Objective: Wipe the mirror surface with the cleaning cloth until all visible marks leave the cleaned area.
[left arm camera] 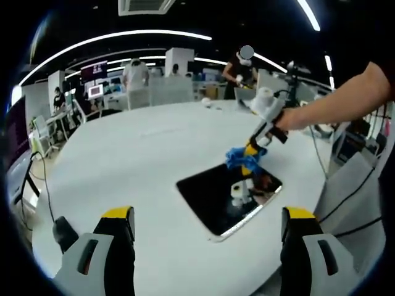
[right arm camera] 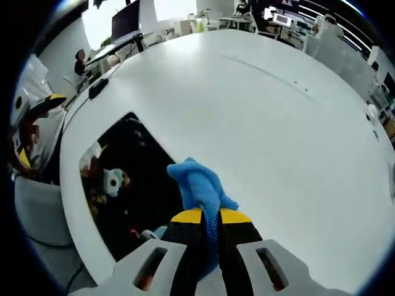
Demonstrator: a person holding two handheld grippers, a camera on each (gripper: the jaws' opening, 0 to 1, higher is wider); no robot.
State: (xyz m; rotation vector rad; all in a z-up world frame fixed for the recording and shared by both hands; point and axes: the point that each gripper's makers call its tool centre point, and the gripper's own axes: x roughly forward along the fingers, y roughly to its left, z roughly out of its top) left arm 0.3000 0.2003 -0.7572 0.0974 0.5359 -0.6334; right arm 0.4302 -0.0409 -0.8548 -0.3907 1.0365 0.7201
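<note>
A dark rectangular mirror (left arm camera: 213,194) (right arm camera: 133,179) lies flat on the white round table (left arm camera: 142,160). In the left gripper view the right gripper (left arm camera: 253,151) comes in from the right, held by a person's hand, shut on a blue cleaning cloth (left arm camera: 242,157) that touches the mirror's far edge. In the right gripper view the cloth (right arm camera: 200,185) is pinched between the yellow-tipped jaws of the right gripper (right arm camera: 210,217) and hangs over the mirror's right edge. My left gripper (left arm camera: 207,225) stands open near the table's front edge, short of the mirror, with nothing between its jaws.
The white table (right arm camera: 278,117) stretches wide beyond the mirror. A person's arm (left arm camera: 345,98) reaches in from the right. Several people, desks and screens stand in the office behind. Cables (left arm camera: 34,185) hang off the table's left edge.
</note>
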